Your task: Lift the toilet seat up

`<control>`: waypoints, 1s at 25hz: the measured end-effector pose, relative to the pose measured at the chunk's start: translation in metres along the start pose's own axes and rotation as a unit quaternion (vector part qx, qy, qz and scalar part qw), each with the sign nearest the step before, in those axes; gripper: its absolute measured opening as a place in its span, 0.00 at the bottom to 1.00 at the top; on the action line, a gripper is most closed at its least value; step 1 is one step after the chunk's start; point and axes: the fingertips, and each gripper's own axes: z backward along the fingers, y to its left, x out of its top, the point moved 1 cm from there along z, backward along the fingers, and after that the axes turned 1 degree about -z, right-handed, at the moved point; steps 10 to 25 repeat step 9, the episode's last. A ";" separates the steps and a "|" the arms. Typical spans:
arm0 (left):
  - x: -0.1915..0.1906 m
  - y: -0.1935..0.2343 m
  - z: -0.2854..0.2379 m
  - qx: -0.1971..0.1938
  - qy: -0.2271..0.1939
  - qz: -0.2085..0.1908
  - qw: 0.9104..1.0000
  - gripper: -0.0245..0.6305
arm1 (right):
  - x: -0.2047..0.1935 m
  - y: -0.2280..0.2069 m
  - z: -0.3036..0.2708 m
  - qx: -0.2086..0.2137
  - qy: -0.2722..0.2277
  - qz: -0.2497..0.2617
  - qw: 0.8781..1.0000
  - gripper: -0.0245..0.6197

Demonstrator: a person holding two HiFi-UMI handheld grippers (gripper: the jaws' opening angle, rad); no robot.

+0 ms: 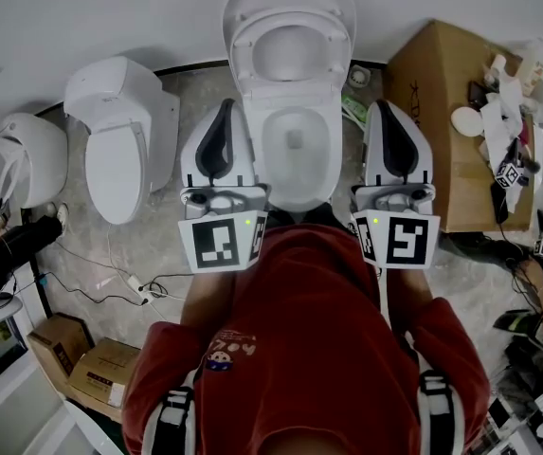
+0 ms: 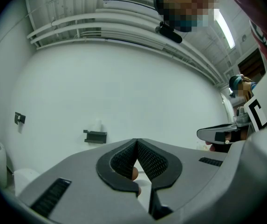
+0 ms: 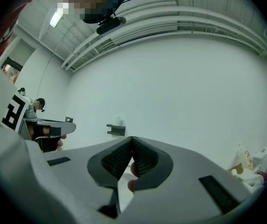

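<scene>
Left gripper (image 1: 224, 112) and right gripper (image 1: 387, 112): fingers closed tip to tip, gripping nothing. Toilet seat (image 1: 243, 50) stands raised against the lid, between and just beyond the fingertips. Second toilet (image 1: 124, 150) lies left of the left fingers, and a cardboard box (image 1: 432, 93) right of the right fingers.

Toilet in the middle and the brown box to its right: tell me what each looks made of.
The middle toilet looks like glazed ceramic: smooth, glossy white, with soft highlights on its rounded rim, though plastic parts cannot be ruled out. The box looks like cardboard: matte brown, with flat faces and straight folded edges.
</scene>
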 end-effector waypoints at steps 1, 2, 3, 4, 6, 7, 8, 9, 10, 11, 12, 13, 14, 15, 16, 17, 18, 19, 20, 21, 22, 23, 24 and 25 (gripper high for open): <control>0.000 -0.001 -0.001 -0.001 0.000 0.000 1.000 0.05 | -0.001 -0.001 0.000 0.000 0.001 0.000 1.000 0.06; 0.000 -0.002 -0.001 -0.002 0.000 -0.001 1.000 0.05 | -0.002 -0.002 0.000 0.000 0.002 0.001 1.000 0.06; 0.000 -0.003 -0.002 -0.003 0.001 -0.001 1.000 0.06 | -0.004 -0.002 0.000 0.000 0.003 0.002 1.000 0.06; 0.000 -0.005 -0.002 -0.004 0.002 -0.001 1.000 0.05 | -0.005 -0.002 0.000 0.000 0.005 0.003 1.000 0.06; 0.000 -0.006 -0.002 -0.006 0.002 -0.001 1.000 0.06 | -0.006 -0.002 0.001 0.001 0.007 0.004 1.000 0.06; 0.000 -0.007 -0.002 -0.006 0.002 -0.001 1.000 0.05 | -0.006 -0.002 0.002 0.001 0.008 0.003 1.000 0.06; 0.000 -0.007 -0.002 -0.006 0.002 -0.001 1.000 0.05 | -0.007 -0.003 0.002 0.001 0.008 0.003 1.000 0.06; 0.000 -0.008 -0.003 -0.007 0.001 -0.001 1.000 0.05 | -0.007 -0.004 0.002 0.001 0.008 0.002 1.000 0.06; 0.000 -0.008 -0.003 -0.007 0.001 -0.001 1.000 0.05 | -0.007 -0.004 0.002 0.001 0.008 0.002 1.000 0.06; 0.000 -0.008 -0.003 -0.007 0.001 -0.001 1.000 0.05 | -0.007 -0.004 0.002 0.001 0.008 0.002 1.000 0.06; 0.000 -0.008 -0.003 -0.007 0.001 -0.001 1.000 0.05 | -0.007 -0.004 0.002 0.001 0.008 0.002 1.000 0.06; 0.000 -0.008 -0.003 -0.007 0.001 -0.001 1.000 0.05 | -0.007 -0.004 0.002 0.001 0.008 0.002 1.000 0.06; 0.000 -0.008 -0.003 -0.007 0.001 -0.001 1.000 0.05 | -0.007 -0.004 0.002 0.001 0.008 0.002 1.000 0.06; 0.000 -0.008 -0.003 -0.007 0.001 -0.001 1.000 0.05 | -0.007 -0.004 0.002 0.001 0.008 0.002 1.000 0.06; 0.000 -0.008 -0.003 -0.007 0.001 -0.001 1.000 0.05 | -0.007 -0.004 0.002 0.001 0.008 0.002 1.000 0.06; 0.000 -0.008 -0.003 -0.007 0.001 -0.001 1.000 0.05 | -0.007 -0.004 0.002 0.001 0.008 0.002 1.000 0.06; 0.000 -0.008 -0.003 -0.007 0.001 -0.001 1.000 0.05 | -0.007 -0.004 0.002 0.001 0.008 0.002 1.000 0.06; 0.000 -0.008 -0.003 -0.007 0.001 -0.001 1.000 0.05 | -0.007 -0.004 0.002 0.001 0.008 0.002 1.000 0.06; 0.000 -0.008 -0.003 -0.007 0.001 -0.001 1.000 0.05 | -0.007 -0.004 0.002 0.001 0.008 0.002 1.000 0.06; 0.000 -0.008 -0.003 -0.007 0.001 -0.001 1.000 0.05 | -0.007 -0.004 0.002 0.001 0.008 0.002 1.000 0.06; 0.000 -0.008 -0.003 -0.007 0.001 -0.001 1.000 0.05 | -0.007 -0.004 0.002 0.001 0.008 0.002 1.000 0.06; 0.000 -0.008 -0.003 -0.007 0.001 -0.001 1.000 0.05 | -0.007 -0.004 0.002 0.001 0.008 0.002 1.000 0.06; 0.000 -0.008 -0.003 -0.007 0.001 -0.001 1.000 0.05 | -0.007 -0.004 0.002 0.001 0.008 0.002 1.000 0.06; 0.000 -0.008 -0.003 -0.007 0.001 -0.001 1.000 0.05 | -0.007 -0.004 0.002 0.001 0.008 0.002 1.000 0.06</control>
